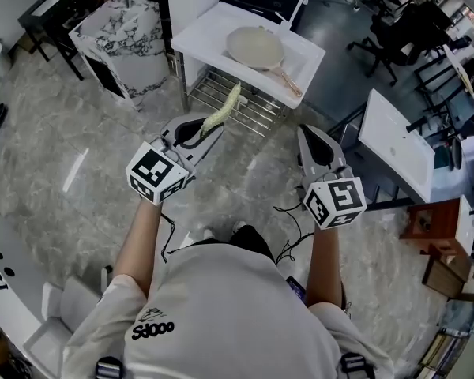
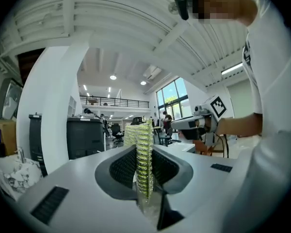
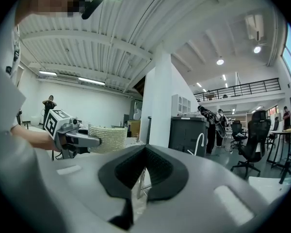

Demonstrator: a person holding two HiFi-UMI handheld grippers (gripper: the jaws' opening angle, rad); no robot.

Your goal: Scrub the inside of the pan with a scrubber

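The pan [image 1: 257, 47], pale and round with a long handle, lies in the white sink [image 1: 209, 26] ahead of me in the head view. The left gripper [image 1: 209, 129] is shut on a yellow-green mesh scrubber [image 1: 223, 111], held up in the air short of the sink. In the left gripper view the scrubber [image 2: 141, 152] stands edge-on between the jaws. The right gripper [image 1: 310, 134] is beside it, shut with nothing in it. In the right gripper view its jaws [image 3: 144, 152] meet, and the scrubber [image 3: 108, 138] shows at the left. Both grippers point upward, away from the pan.
A wire rack [image 1: 249, 109] sits under the sink. A marble-patterned cabinet [image 1: 130, 34] stands to its left. A white table [image 1: 395, 144] and office chairs [image 1: 399, 30] stand at the right, with a wooden stand [image 1: 434, 227] nearer. I stand on grey marble floor [image 1: 55, 180].
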